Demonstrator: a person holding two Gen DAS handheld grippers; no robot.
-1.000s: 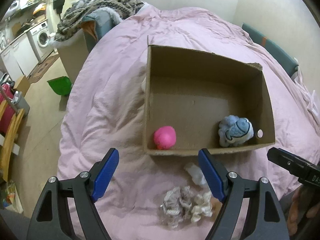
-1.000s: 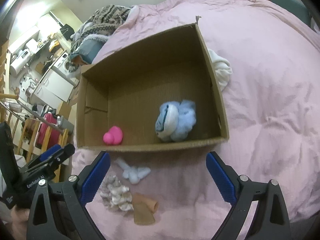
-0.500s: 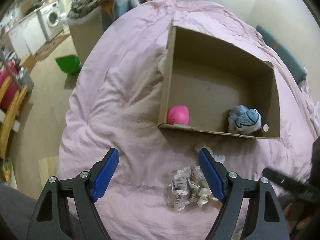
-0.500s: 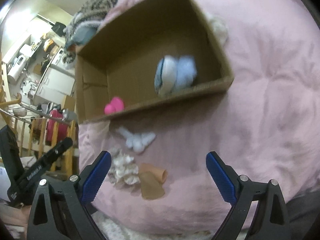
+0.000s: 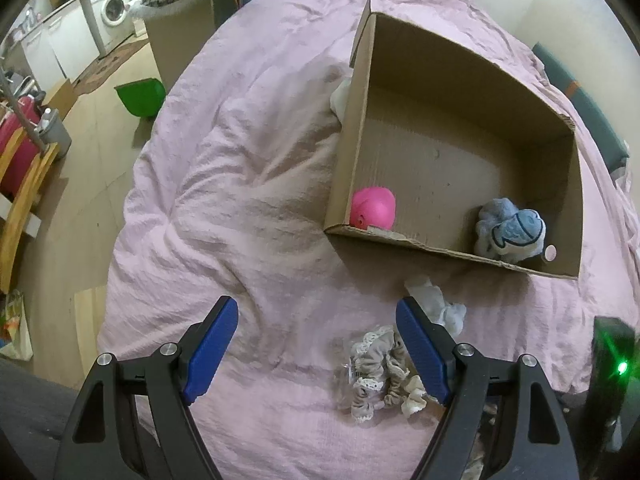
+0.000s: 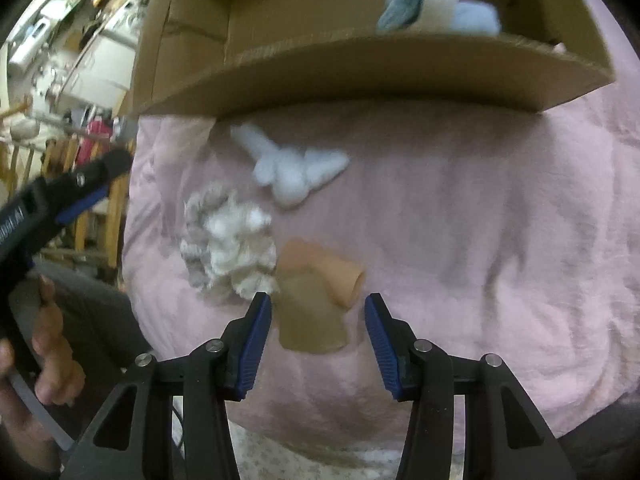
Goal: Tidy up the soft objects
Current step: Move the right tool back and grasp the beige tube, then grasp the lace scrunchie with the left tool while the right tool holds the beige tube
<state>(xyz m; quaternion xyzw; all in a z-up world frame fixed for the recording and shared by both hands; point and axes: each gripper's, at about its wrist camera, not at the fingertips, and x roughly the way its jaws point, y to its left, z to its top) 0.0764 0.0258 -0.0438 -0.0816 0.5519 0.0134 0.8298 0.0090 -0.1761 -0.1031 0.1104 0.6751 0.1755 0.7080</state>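
My right gripper [image 6: 318,322] hangs low over the pink quilted bedspread [image 6: 480,240] with its blue fingers [image 6: 258,334] set moderately apart and holding nothing; between them lies the tan, translucent soft rubbery tube piece [image 6: 314,308], near the bedspread's front edge and well short of the brown cardboard box [image 6: 360,76]; I judge it light, floppy and a little slick, so I would pinch across its flat lower body rather than the open-ended stub; its long axis seems to run from me toward the box, with the stub branching off to the right; the frilly grey-and-white fabric bundle [image 6: 228,244] touches its left side; my left gripper [image 5: 316,344] stands wide and empty over the bedspread's front edge.
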